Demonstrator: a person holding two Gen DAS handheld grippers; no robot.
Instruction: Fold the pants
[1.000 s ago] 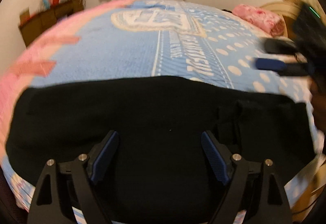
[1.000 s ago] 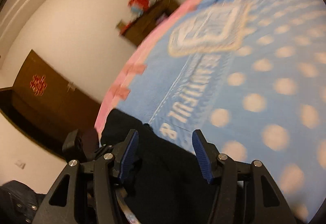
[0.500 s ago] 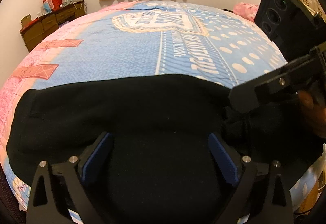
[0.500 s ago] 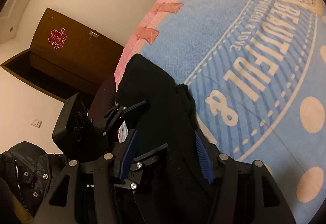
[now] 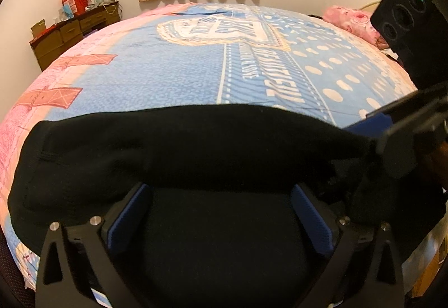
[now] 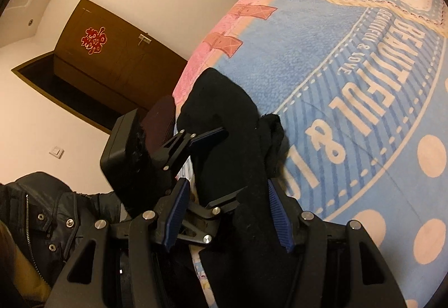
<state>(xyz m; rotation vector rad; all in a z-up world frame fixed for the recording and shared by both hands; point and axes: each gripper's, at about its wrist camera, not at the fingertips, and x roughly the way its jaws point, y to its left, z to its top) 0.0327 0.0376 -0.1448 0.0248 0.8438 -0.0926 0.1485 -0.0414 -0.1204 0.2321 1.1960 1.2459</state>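
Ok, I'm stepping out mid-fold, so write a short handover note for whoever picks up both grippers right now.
Left gripper: jaws opening wide, black pants lying between and under them, pads not pressing.
Right gripper: jaws partly open over the pants' end nearest it; whether they pinch the cloth is unclear.
Pants: a long black band across the near edge of the blue and pink bedspread, apparently folded lengthwise, one end rumpled.
Left to do: probably smooth that end, fold the band across into a compact stack.
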